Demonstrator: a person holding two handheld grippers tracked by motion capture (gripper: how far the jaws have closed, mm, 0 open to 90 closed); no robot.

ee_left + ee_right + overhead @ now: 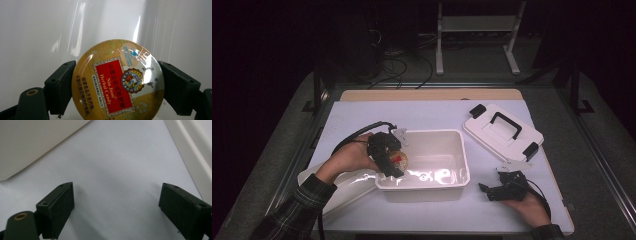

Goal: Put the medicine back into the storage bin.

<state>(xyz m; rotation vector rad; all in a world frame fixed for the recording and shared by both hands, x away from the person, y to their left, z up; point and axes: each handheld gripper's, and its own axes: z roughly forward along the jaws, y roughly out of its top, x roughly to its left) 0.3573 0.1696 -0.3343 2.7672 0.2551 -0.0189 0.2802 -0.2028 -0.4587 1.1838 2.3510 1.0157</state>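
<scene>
Round candy tin [117, 81] clamped between the left gripper's [393, 161] jaws inside the white bin [459, 150], right gripper [488, 190] rested near right, jaws spread, nothing held, lid [492, 137] laid far right.

The round candy tin [117, 82] is gold-yellow with a faint floral pattern, a red label panel bearing gold lettering, a white-bordered frame, a small blue-and-white badge near its rim and a scalloped brown medallion. The left tool [388, 159] is black, as is the right tool [499, 191]. The bin [460, 165] is glossy white. Its lid [484, 135], near the worktop's far right corner, is white with a black handle and black clips. The worktop [432, 115] is pale lavender-white with a tan far edge. The sleeve [307, 200] is dark plaid
</scene>
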